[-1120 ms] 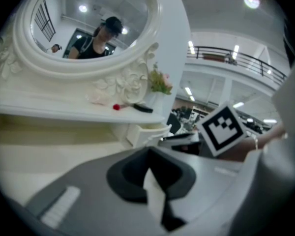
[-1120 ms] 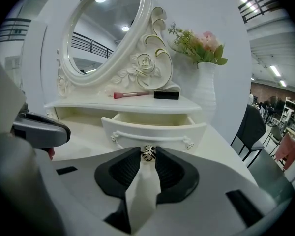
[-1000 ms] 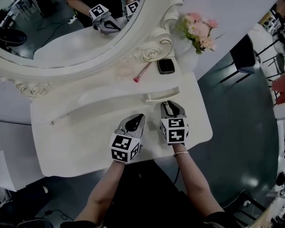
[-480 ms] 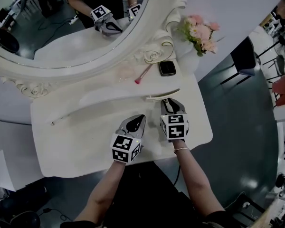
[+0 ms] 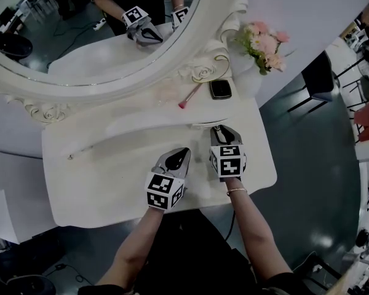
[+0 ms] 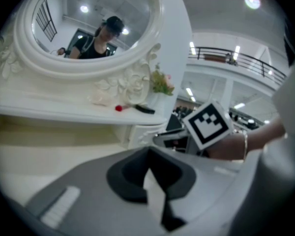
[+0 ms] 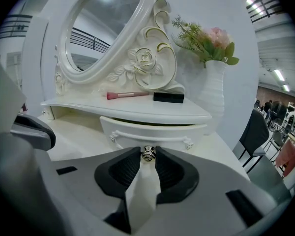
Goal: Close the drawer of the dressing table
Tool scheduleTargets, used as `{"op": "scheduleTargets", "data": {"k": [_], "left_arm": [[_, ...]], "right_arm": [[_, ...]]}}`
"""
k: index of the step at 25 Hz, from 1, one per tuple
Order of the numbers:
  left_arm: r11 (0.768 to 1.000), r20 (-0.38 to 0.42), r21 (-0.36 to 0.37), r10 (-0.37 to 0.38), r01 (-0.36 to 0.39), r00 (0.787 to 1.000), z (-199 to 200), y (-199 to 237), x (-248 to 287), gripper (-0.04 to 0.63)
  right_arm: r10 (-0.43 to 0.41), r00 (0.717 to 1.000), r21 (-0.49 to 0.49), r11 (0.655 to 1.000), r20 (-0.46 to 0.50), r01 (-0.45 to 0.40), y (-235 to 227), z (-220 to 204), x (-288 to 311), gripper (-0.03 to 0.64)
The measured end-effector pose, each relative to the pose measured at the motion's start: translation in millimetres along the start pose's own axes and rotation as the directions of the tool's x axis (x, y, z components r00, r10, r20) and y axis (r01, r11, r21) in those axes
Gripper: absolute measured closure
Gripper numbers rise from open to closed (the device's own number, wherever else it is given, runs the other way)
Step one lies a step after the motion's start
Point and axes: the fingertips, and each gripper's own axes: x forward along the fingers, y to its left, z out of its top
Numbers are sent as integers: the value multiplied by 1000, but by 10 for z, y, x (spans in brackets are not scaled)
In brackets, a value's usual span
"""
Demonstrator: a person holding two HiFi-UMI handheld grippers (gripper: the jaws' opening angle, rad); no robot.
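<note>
Fingers (image 6: 129,177) of left gripper (image 6: 148,155) were pressed together, empty, over worktop (image 5: 111,186) | right gripper (image 7: 147,157) pinched tiny shiny mid-front knob (image 7: 147,153), prob slippery, so pushing beats squeezing | drawer (image 7: 155,130) sat nearly home under shelf (image 7: 132,109), looked light and stiff, should slide easy | drawer's inside was hidden; couldn't tell if fully seated

Ahead of right gripper (image 7: 147,151), drawer (image 7: 152,129): smooth glossy white paint. The knob (image 7: 147,154) between its jaws: bright faceted metal. Its pads (image 7: 119,171): black, matt, ribbed; shell grey matt plastic. To its right, vase (image 7: 214,100): glossy, ribbed
</note>
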Motion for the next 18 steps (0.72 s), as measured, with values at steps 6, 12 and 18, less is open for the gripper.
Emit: {"op": "scheduleTargets", "data": {"k": [6, 12, 18], "left_arm": [[1000, 1, 0, 7, -7, 1000, 7, -3, -25, 591], [1000, 5, 2, 20, -20, 1000, 14, 26, -60, 591], [999, 13, 5, 36, -36, 999, 38, 62, -133, 591]], "right_arm": [[7, 1000, 1, 1000, 8, -7, -8, 72, 46, 529], [8, 1000, -4, 1000, 9, -8, -8, 115, 122, 529], [8, 1000, 0, 1000, 2, -8, -1, 132, 151, 528]]}}
